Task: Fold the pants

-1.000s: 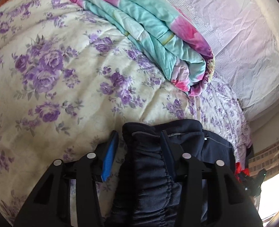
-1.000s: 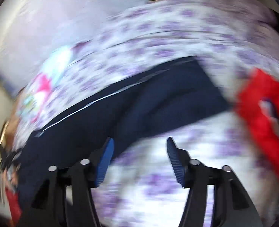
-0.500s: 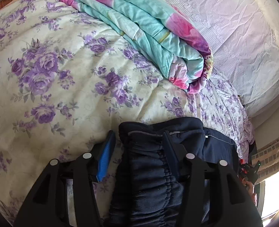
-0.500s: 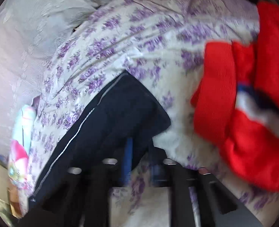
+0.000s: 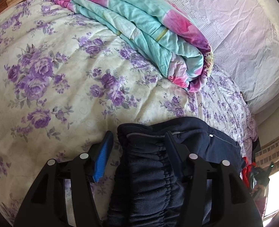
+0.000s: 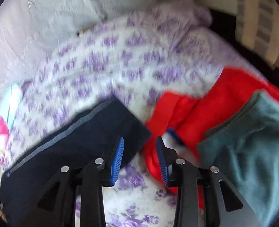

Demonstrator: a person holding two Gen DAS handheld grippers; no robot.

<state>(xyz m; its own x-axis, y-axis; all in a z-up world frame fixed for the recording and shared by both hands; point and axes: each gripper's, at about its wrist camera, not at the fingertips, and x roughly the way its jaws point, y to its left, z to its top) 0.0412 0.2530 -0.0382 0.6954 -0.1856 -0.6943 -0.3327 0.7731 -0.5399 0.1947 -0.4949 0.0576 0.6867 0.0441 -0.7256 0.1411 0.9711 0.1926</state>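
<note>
The pants [image 5: 148, 170] are the landmark here: dark blue, lying on the bed [image 5: 45, 75], with the bunched waistband nearest the left gripper [image 5: 137, 141]. Its fingers [image 5: 103, 151] stand apart and have just been opening. The waistband sits between them, but there is a clear gap of bedsheet beside the blue pad, so the cloth is loose and not squeezed. A second ago the fingers stood a bit closer in on the waistband. I think the left hand is letting this end go.

At the other end of the pants, the right gripper [image 6: 139, 145] has its fingers apart too. Half a second ago they were nearly together at the edge of the leg [image 6: 82, 141]; they have just been opening, and now only bedsheet shows between them. The corner of the leg lies just beside the left pad, and I cannot tell if it touches. The picture is blurred here. So both ends look dropped, and the pants rest flat on the bed.

That likely means one fold is laid down and the hands are free for the next one.

Just past the leg end lies a red garment [image 6: 205, 104], with a grey-green cloth [image 6: 252, 151] on top of it. Far beyond the waistband, a folded quilt [image 5: 148, 28] in teal and pink lies on the bed, and behind it a pale pillow [image 5: 243, 28]
</note>
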